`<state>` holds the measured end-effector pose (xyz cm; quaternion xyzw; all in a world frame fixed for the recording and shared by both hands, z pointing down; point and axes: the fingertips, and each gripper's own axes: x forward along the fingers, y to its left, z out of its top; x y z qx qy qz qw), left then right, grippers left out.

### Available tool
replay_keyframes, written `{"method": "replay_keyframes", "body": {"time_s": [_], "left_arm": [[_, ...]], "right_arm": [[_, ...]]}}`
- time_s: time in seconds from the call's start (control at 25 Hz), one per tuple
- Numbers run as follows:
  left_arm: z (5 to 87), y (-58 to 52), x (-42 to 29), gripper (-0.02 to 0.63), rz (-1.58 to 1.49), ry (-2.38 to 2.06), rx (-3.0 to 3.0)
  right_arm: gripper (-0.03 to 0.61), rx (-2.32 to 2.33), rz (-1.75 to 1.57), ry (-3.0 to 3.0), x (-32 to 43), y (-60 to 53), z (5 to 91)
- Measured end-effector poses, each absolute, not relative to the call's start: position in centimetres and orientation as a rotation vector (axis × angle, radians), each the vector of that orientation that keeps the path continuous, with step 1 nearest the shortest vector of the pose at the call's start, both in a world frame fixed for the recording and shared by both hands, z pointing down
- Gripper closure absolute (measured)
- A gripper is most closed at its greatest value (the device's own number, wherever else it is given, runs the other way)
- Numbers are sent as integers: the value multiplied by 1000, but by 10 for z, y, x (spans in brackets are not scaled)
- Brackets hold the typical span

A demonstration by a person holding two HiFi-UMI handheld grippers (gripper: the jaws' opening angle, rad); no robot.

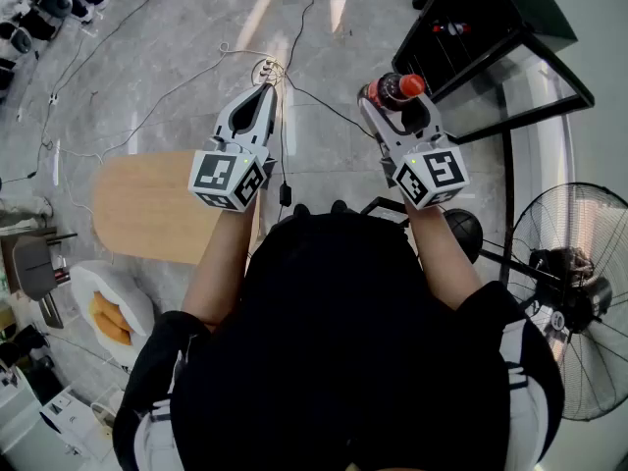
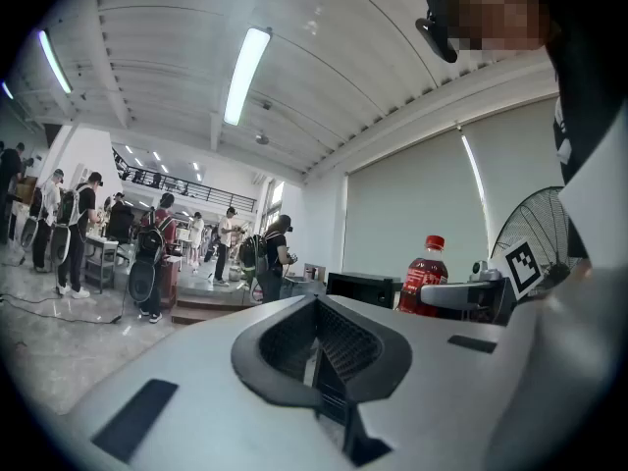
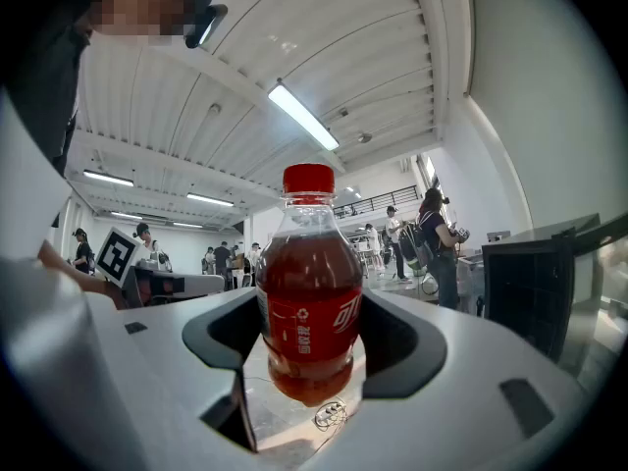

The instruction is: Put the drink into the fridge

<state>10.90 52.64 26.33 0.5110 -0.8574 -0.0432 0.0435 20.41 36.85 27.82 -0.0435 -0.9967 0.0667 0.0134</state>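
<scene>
A small bottle of red drink (image 1: 391,90) with a red cap hangs above the floor, my right gripper (image 1: 397,104) shut on its body. In the right gripper view the bottle (image 3: 309,307) stands upright between the two grey jaws of that gripper (image 3: 309,351). My left gripper (image 1: 263,94) is held level with it on the left, jaws together and holding nothing (image 2: 316,346). From the left gripper view the bottle (image 2: 422,275) shows at the right. The black fridge (image 1: 491,27) with its glass door (image 1: 525,81) stands ahead on the right.
A rounded wooden table (image 1: 147,209) lies to the left below me, with a white dish of orange food (image 1: 108,317) beside it. A standing fan (image 1: 574,297) is close on the right. Cables (image 1: 177,86) run over the grey floor. Several people (image 2: 147,253) stand far off.
</scene>
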Motion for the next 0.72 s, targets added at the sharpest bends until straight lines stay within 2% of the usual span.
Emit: {"method": "replay_keyframes", "body": {"time_s": [0.72], "left_arm": [[289,521,106,598,-79,-2697,1443]], "right_arm": [[268,-102,194,-3112,198,360,282]]}}
